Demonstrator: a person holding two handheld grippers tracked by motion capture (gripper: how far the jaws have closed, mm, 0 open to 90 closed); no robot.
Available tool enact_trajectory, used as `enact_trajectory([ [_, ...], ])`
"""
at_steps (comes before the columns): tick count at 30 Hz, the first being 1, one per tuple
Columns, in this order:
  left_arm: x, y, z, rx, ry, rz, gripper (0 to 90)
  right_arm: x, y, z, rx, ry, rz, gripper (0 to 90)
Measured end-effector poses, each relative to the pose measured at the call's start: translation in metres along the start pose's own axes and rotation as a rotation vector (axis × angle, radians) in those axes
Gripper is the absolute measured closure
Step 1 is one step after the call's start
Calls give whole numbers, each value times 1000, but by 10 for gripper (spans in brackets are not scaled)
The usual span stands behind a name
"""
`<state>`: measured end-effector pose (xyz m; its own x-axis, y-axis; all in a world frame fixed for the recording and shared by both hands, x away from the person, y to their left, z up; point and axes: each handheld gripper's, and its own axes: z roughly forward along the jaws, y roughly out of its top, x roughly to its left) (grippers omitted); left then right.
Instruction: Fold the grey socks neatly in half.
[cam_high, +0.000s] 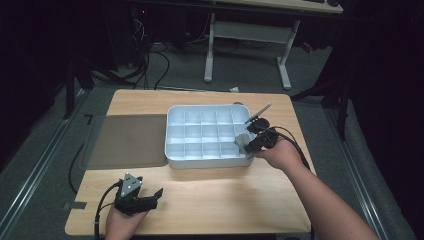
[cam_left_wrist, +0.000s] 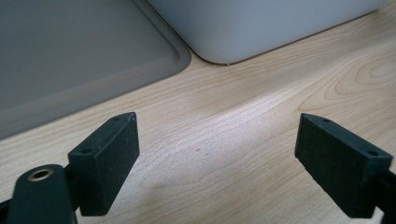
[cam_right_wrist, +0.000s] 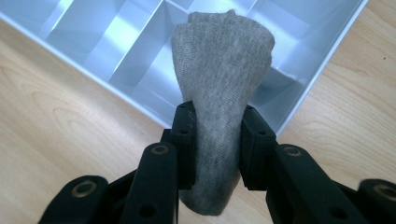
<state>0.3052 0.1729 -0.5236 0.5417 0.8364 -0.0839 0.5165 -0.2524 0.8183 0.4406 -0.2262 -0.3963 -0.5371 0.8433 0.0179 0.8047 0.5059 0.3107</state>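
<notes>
A rolled grey sock (cam_right_wrist: 219, 93) is pinched between the black jaws of my right gripper (cam_right_wrist: 217, 140), which is shut on it. In the high view that right gripper (cam_high: 248, 142) holds the grey sock (cam_high: 242, 139) over the near right corner of a white divided tray (cam_high: 171, 131). The sock's free end hangs above the tray's compartments (cam_right_wrist: 140, 51). My left gripper (cam_high: 156, 195) rests at the near left of the wooden table, jaws wide apart with bare wood between them (cam_left_wrist: 217, 154).
A flat grey lid (cam_high: 127, 140) lies left of the tray, touching it; its corner (cam_left_wrist: 93, 56) and the tray's outer wall (cam_left_wrist: 261, 23) are just ahead of my left gripper. A white-legged desk (cam_high: 247, 45) stands beyond the table.
</notes>
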Motion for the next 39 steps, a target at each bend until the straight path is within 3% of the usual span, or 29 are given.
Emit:
enact_trajectory([
  [13,1,0,-1,-4,-2,2,144,-4,19,31,136,-79,38,728],
  [23,0,0,1,4,-4,5,145,-4,22,49,203,-115,-14,739],
  [28,0,0,1,7,-5,3,145,-3,23,59,229,-112,-27,740],
  [31,0,0,2,6,-5,2,145,-2,22,64,245,-110,-7,740],
  [34,0,0,2,7,-8,2,146,-3,22,71,255,-104,-30,738],
  [39,-1,0,2,9,-10,3,146,-3,22,71,252,-104,-24,733],
])
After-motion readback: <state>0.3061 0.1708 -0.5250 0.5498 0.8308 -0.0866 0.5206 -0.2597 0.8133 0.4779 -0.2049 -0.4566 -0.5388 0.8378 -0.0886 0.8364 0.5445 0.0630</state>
